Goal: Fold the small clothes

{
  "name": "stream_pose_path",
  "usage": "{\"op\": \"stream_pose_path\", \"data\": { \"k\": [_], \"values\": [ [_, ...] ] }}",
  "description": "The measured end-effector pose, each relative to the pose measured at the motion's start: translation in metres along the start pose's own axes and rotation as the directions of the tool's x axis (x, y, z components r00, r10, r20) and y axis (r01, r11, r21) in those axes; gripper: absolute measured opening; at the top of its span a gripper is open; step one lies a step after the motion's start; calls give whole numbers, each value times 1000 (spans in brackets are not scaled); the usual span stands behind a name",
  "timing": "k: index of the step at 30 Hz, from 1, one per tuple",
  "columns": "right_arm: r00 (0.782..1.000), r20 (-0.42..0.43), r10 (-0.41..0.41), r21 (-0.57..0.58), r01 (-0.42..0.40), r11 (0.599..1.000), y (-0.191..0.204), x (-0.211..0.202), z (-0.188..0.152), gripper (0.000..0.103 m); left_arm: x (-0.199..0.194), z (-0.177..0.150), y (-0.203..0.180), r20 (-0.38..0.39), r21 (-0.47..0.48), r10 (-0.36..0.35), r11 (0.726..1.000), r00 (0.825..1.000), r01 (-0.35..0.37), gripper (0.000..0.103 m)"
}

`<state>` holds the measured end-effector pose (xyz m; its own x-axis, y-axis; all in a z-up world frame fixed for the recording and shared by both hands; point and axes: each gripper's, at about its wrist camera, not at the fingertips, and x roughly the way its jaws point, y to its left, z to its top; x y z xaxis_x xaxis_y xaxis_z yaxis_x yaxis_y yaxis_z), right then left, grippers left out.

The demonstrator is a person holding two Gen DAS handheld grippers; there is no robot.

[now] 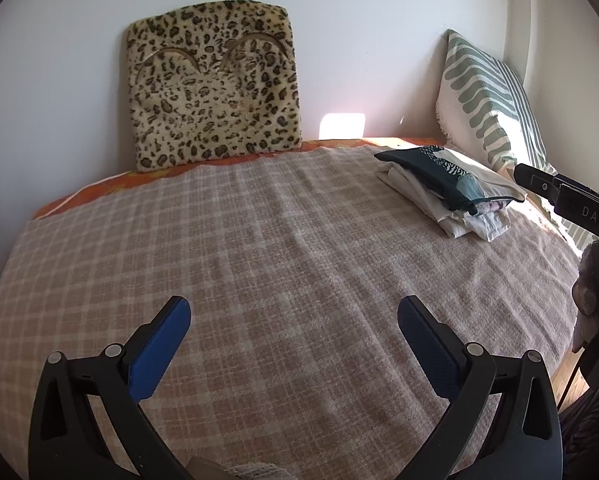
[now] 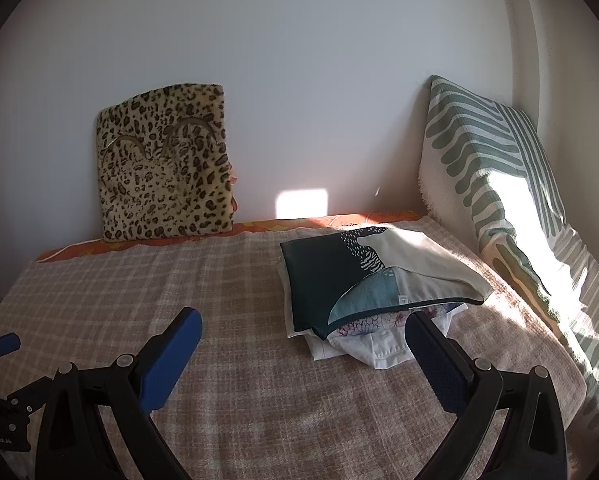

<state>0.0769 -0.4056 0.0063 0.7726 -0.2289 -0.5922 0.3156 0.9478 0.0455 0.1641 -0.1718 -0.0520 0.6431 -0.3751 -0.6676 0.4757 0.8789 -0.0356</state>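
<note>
Just beyond right tool [image 2: 303,328], clothes stack [image 2: 375,280]

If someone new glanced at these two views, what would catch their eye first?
Probably the leopard-print cushion leaning on the wall behind the checked blanket. Next, the stack of folded clothes at the blanket's far right, beside a green-striped pillow lit by sun. Both grippers, left and right, stand open and empty.
</note>
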Motion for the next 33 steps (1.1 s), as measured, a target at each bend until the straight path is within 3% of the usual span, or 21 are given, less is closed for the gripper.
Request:
{"op": "stream_pose_path", "data": {
  "k": [33],
  "values": [
    [1000, -4, -6, 7, 6, 1000, -1, 1, -2, 103, -5, 0, -1, 8, 4, 0, 1000, 1000, -1, 103]
  ]
}}
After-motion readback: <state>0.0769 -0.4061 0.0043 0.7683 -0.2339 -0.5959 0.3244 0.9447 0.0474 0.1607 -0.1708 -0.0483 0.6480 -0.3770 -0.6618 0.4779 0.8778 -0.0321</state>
